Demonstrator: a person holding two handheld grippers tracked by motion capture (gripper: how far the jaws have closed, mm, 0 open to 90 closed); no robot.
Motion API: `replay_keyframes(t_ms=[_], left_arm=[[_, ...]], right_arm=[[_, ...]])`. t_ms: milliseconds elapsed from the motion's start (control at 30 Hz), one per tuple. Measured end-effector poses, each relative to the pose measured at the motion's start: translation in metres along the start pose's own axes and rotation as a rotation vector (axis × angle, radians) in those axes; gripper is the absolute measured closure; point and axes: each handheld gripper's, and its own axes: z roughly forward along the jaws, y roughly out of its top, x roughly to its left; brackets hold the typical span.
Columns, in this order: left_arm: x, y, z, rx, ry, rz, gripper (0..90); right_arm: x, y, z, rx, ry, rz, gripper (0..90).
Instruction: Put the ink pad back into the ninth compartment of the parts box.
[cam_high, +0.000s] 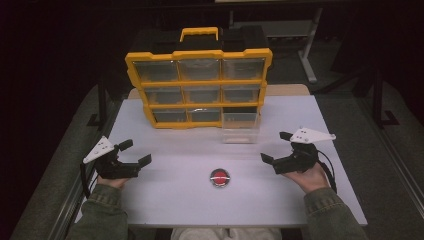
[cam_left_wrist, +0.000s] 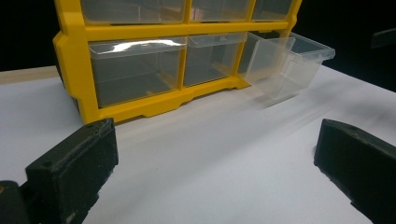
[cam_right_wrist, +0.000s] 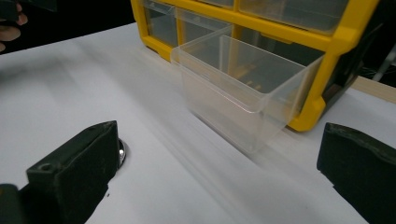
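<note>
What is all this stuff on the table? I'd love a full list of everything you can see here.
Table: one, white top, under everything.
Drawer organiser: one, yellow frame with a yellow handle on top, nine clear compartments, standing at the far middle of the table.
Pulled-out drawer: one, clear plastic, bottom right compartment of the organiser, looks empty.
Small round object: one, red and dark with a shiny rim, near middle of the table, between the two grippers.
Sleeves: two, olive green, at the near edge.
Left gripper: one, black, jaws open, near left of the table.
Right gripper: one, black, jaws open, near right.
</note>
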Motion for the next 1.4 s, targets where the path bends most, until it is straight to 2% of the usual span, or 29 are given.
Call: replay_keyframes(t_ms=[400,1400], left_arm=[[0.000,0.000,-0.001,-0.013,0.002,-0.013,0.0],[0.001,0.000,0.000,-0.003,0.012,-0.003,0.0]], right_arm=[[0.008,0.010,0.016,0.034,0.051,-0.025,0.0],[0.027,0.018,0.045,0.089,0.136,-0.071,0.0]])
